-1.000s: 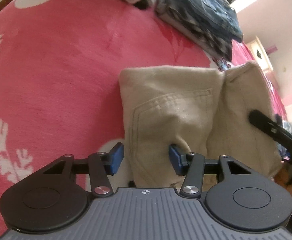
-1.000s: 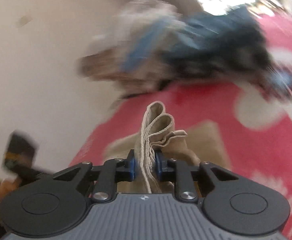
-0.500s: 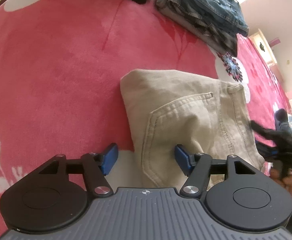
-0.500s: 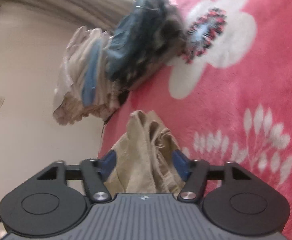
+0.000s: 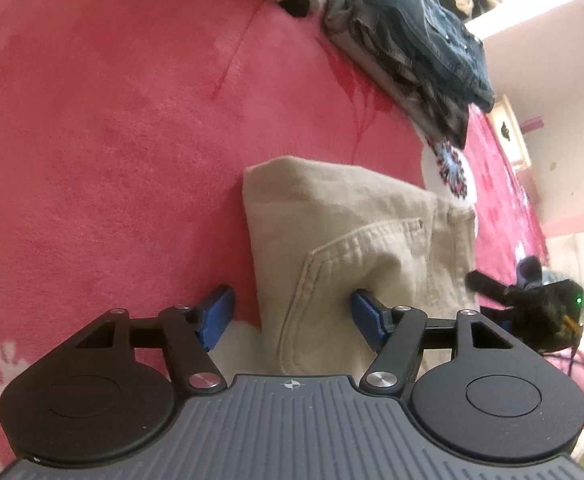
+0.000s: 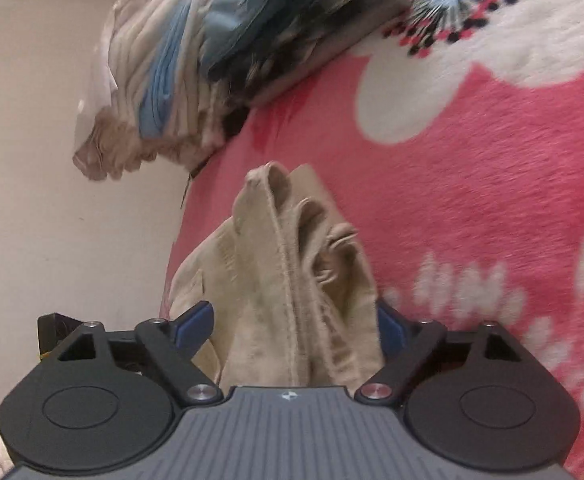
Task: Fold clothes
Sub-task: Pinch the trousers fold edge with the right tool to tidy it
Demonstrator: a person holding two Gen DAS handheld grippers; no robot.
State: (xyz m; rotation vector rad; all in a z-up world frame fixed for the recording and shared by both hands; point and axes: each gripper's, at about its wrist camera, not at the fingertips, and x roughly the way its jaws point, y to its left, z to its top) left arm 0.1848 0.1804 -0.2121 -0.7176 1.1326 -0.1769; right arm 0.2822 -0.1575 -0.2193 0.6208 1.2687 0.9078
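Folded beige trousers (image 5: pixel 356 240) lie flat on the pink flowered blanket (image 5: pixel 112 140), back pocket up. My left gripper (image 5: pixel 290 312) is open, its blue pads straddling the near left corner of the trousers. In the right wrist view the stacked hem edges of the beige trousers (image 6: pixel 292 280) rise between the spread pads of my right gripper (image 6: pixel 292 324), which is open. The right gripper (image 5: pixel 532 304) also shows as a dark shape at the far right of the left wrist view.
A stack of folded dark denim and plaid clothes (image 5: pixel 412 48) sits at the back of the blanket, with a pile of white and light blue clothes (image 6: pixel 152 80) beside it. A cream wall (image 6: pixel 52 200) borders the blanket's edge.
My right gripper let go of the trouser fold it was pinching and opened wide. The lifted flap dropped flat onto the trousers. My left gripper stayed open and widened a little.
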